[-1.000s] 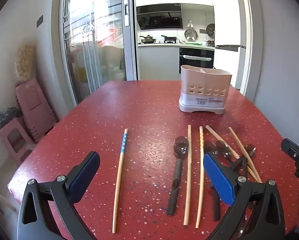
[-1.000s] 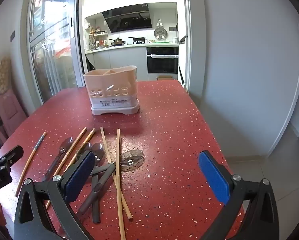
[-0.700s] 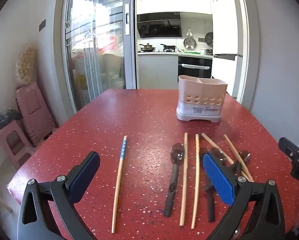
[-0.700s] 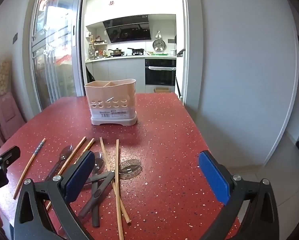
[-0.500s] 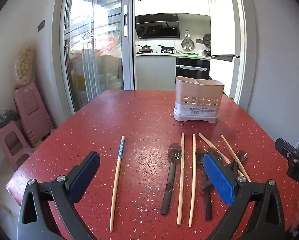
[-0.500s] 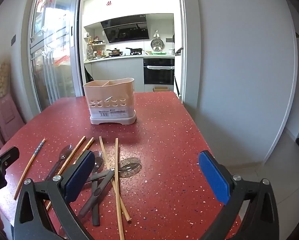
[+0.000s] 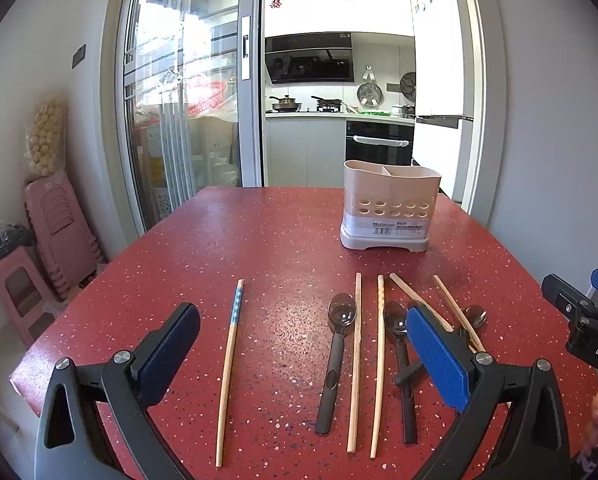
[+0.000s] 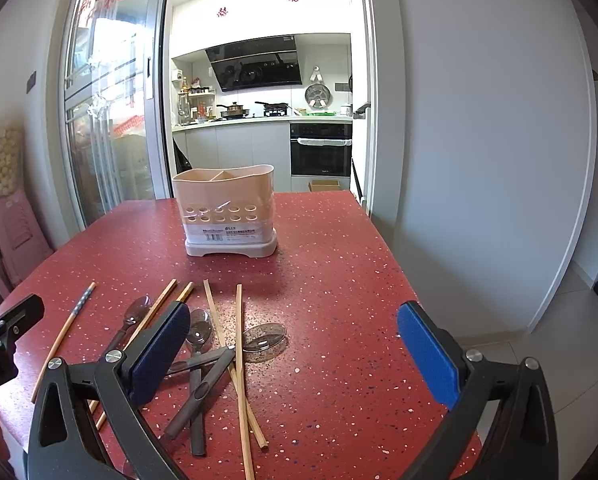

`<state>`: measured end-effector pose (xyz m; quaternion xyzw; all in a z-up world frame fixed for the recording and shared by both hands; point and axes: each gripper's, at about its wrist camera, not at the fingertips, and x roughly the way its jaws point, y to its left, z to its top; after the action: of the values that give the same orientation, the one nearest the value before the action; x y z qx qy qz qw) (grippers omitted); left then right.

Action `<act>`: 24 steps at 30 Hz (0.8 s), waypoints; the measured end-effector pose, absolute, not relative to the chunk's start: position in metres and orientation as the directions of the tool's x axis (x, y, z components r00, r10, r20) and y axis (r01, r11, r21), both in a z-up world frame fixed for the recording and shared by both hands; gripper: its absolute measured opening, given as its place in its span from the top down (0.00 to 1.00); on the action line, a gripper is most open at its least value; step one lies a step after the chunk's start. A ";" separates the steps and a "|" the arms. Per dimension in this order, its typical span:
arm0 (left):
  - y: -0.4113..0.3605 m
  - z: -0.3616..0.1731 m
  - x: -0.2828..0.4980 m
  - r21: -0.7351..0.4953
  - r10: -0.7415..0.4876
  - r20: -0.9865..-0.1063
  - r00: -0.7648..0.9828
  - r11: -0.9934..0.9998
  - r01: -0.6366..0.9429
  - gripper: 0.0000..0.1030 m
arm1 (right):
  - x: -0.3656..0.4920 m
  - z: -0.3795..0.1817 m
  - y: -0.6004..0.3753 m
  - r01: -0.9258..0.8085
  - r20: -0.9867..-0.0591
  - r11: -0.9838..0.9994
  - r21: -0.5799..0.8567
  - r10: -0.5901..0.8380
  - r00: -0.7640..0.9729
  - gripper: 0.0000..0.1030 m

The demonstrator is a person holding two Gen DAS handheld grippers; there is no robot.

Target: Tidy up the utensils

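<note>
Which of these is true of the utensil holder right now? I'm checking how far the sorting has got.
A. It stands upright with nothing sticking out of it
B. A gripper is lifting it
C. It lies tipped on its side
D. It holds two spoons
A: the holder stands upright on the red table with nothing above its rim, while the spoons and chopsticks lie on the table.

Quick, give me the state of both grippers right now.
Left gripper: open, holding nothing, above the chopsticks and spoons.
Right gripper: open, holding nothing.
</note>
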<state>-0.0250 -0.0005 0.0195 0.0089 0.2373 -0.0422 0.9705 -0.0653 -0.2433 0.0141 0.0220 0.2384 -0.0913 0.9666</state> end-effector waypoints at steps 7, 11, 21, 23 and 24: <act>0.001 0.020 -0.026 -0.004 -0.079 -0.462 0.883 0.996 0.087 0.00 | -0.067 0.016 -0.243 0.187 -0.462 0.982 0.002 -0.164 0.871 0.00; 0.001 0.020 -0.027 -0.009 -0.081 -0.462 0.883 0.996 0.087 0.00 | -0.068 0.017 -0.242 0.186 -0.461 0.983 0.002 -0.164 0.872 0.00; 0.000 0.019 -0.029 -0.006 -0.082 -0.461 0.883 0.996 0.089 0.00 | -0.069 0.018 -0.243 0.185 -0.460 0.983 0.005 -0.162 0.873 0.00; 0.001 0.019 -0.029 -0.009 -0.083 -0.464 0.882 0.996 0.089 0.00 | -0.069 0.018 -0.243 0.185 -0.459 0.983 0.005 -0.163 0.873 0.00; 0.001 0.020 -0.029 -0.009 -0.083 -0.464 0.882 0.996 0.089 0.00 | -0.069 0.018 -0.243 0.186 -0.458 0.983 0.005 -0.163 0.874 0.00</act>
<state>-0.0288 0.0010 0.0198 0.0063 0.2390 -0.0443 0.9700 -0.0693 -0.2427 0.0183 0.0244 0.2345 -0.0902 0.9676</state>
